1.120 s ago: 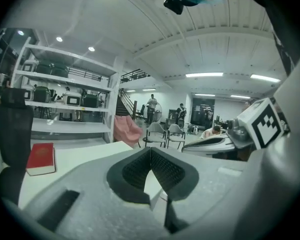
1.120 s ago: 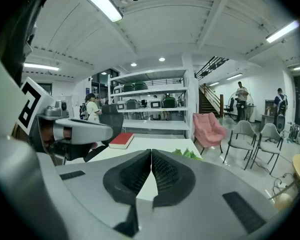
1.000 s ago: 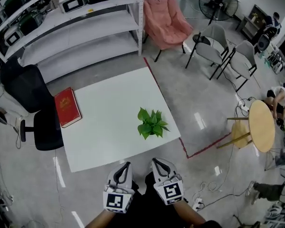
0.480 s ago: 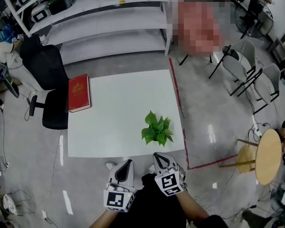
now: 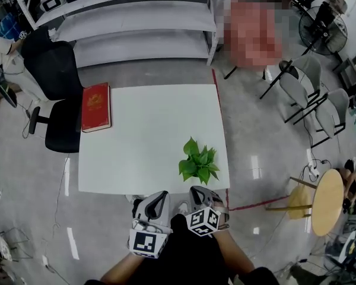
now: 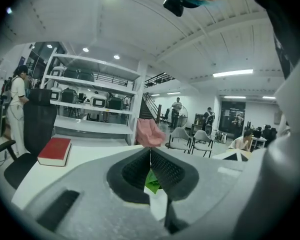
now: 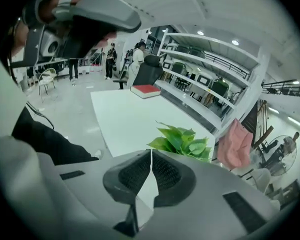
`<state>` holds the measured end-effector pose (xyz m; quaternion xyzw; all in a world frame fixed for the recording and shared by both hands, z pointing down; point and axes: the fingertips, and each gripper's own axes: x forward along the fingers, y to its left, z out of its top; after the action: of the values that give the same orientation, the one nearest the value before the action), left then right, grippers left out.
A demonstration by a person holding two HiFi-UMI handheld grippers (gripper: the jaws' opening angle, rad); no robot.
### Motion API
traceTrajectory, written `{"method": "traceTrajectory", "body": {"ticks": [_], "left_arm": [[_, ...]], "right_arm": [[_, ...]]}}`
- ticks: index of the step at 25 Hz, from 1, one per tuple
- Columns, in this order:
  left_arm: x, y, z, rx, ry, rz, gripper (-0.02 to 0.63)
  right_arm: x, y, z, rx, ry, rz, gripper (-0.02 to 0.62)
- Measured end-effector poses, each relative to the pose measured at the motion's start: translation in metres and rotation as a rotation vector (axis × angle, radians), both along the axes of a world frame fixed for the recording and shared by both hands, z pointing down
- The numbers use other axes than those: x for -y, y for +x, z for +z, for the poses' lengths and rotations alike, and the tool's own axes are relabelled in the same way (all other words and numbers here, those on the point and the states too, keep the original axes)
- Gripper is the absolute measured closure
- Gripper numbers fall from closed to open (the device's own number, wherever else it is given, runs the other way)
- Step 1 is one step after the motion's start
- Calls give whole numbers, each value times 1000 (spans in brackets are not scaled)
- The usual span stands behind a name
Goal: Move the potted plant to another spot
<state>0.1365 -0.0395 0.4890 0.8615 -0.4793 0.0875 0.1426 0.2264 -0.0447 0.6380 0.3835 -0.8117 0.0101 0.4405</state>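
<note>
On the white counter, the potted plant stands near the front-right edge, just ahead of the right hand-held gripper. The left hand-held gripper is farther off. Both are closed and empty.

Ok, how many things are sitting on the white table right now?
2: the red book at the white table's far left corner, and the potted plant near its front right edge. Nothing else shows.

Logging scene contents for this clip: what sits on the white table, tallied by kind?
Potted plant: 1
Red book: 1
Total: 2
</note>
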Motion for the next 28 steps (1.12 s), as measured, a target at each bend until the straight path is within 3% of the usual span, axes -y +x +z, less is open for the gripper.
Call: {"method": "traceTrajectory", "body": {"ticks": [4,24,28], "left_arm": [[9,-1,3,-5,-3,15,589],[22,-2,15,-3,-13,20,589],[27,-2,16,-1,-14,18,589]], "right_arm": [[11,4,15,-89,-25,-2,580],[38,23,61,-347,-100,-41,580],[43,27,59,-390,-63,-32,575]]}}
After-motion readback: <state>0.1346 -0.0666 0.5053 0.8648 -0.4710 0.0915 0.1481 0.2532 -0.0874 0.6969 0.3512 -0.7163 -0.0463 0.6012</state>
